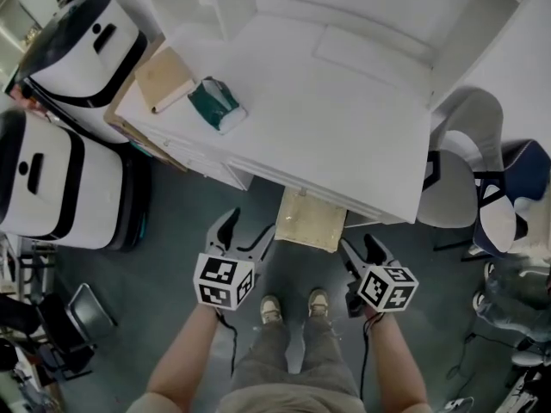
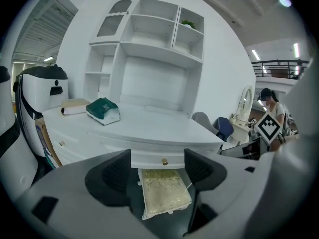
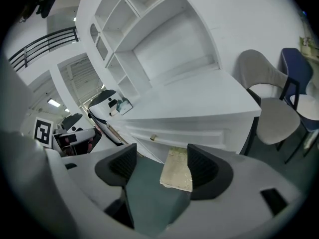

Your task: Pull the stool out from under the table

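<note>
The stool (image 1: 310,220) has a pale yellow cushioned seat and sits half under the front edge of the white table (image 1: 344,119), near the drawer knob (image 2: 164,161). My left gripper (image 1: 248,231) hovers just left of the stool's near corner, open and empty. My right gripper (image 1: 360,246) is just right of the stool, also open and empty. In the left gripper view the stool (image 2: 164,193) lies between and beyond the jaws of the left gripper (image 2: 157,171). In the right gripper view the stool (image 3: 177,171) shows close to the right jaw of the right gripper (image 3: 160,171). Neither gripper touches it.
Two white-and-black machines (image 1: 60,170) stand left of the table. A book (image 1: 164,77) and a green box (image 1: 217,103) lie on the tabletop. A grey chair (image 1: 452,179) and a blue chair (image 1: 516,179) stand to the right. The person's shoes (image 1: 271,308) are behind the stool.
</note>
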Demonstrator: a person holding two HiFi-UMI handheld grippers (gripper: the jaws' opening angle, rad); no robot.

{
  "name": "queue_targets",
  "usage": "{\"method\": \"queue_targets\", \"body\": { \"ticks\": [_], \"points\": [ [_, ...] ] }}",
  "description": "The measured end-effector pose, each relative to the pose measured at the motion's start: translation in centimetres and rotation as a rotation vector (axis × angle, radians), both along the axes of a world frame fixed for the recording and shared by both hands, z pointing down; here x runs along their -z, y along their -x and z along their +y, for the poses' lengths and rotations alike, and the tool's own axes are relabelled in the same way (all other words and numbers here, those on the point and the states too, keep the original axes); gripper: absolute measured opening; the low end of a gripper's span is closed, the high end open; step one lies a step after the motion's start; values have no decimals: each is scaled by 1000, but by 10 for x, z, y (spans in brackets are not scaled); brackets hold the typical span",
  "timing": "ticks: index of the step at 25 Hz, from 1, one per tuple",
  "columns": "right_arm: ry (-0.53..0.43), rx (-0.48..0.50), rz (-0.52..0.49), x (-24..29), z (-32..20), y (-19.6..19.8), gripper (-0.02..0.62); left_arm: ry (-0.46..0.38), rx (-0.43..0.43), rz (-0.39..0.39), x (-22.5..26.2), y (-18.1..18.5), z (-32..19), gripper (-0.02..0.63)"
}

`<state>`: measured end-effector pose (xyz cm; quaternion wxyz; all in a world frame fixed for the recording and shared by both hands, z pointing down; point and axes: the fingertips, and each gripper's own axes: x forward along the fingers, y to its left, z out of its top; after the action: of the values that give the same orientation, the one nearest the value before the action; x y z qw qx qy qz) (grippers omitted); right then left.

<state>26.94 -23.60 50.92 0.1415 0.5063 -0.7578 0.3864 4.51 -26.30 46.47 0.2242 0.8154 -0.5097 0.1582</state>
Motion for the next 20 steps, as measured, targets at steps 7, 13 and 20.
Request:
{"method": "queue_targets", "body": {
  "ticks": [7, 13, 20],
  "points": [
    [47, 21, 23, -76, -20, -11, 324, 57, -5, -3, -80, -16, -20, 328],
    [103, -34, -31, -142, -32, -19, 331, 113, -8, -7, -158, -22, -36, 328],
    [115, -33, -7, -210, -51, -25, 344, 197, -41, 59, -235, -42, -53, 338]
  ]
}}
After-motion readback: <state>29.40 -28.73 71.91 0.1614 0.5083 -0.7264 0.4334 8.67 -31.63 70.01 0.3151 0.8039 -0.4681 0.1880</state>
